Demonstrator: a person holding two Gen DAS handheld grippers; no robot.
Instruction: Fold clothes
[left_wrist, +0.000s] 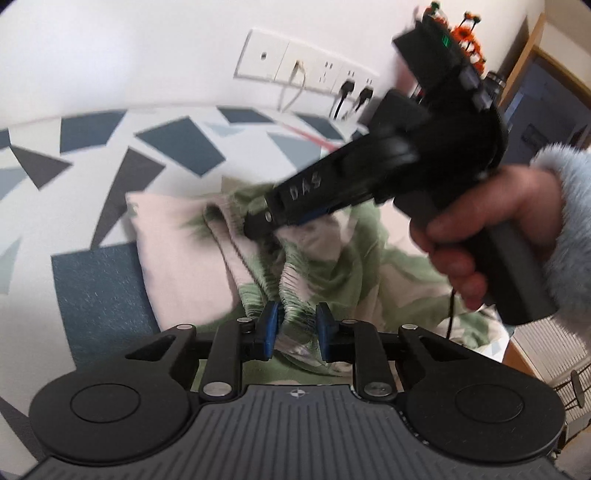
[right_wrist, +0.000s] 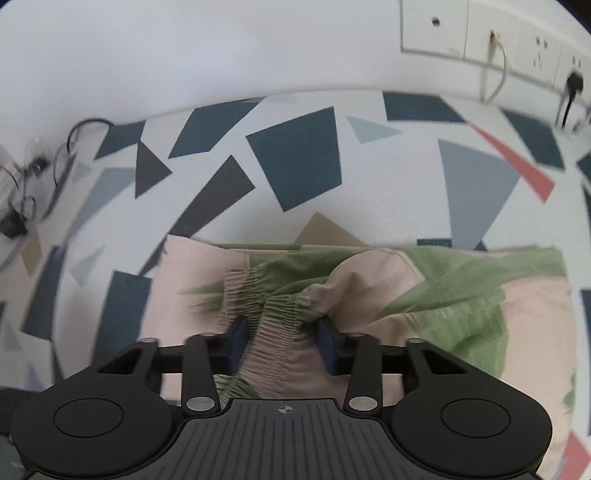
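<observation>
Two tongs work at one garment. The left tongs (left_wrist: 295, 325) stand spread, their blue pads either side of a gathered, elastic edge of the pink and green garment (left_wrist: 192, 251), the cloth bunched in the gap but not clearly pinched. The right tongs (right_wrist: 283, 343) are spread wider, with the ruched waistband (right_wrist: 273, 310) lying between the pads; whether the pads press it I cannot tell. In the left wrist view the right tongs reach down from the right, their tip low on the crumpled cloth, gripped by a hand (left_wrist: 491, 229) in a fluffy pale blue sleeve (left_wrist: 565, 236). The garment lies rumpled on a bed cover (right_wrist: 295, 158) printed with dark blue, grey and red shapes. Behind it a white wall carries a row of sockets (left_wrist: 306, 66) with plugs and cables.
</observation>
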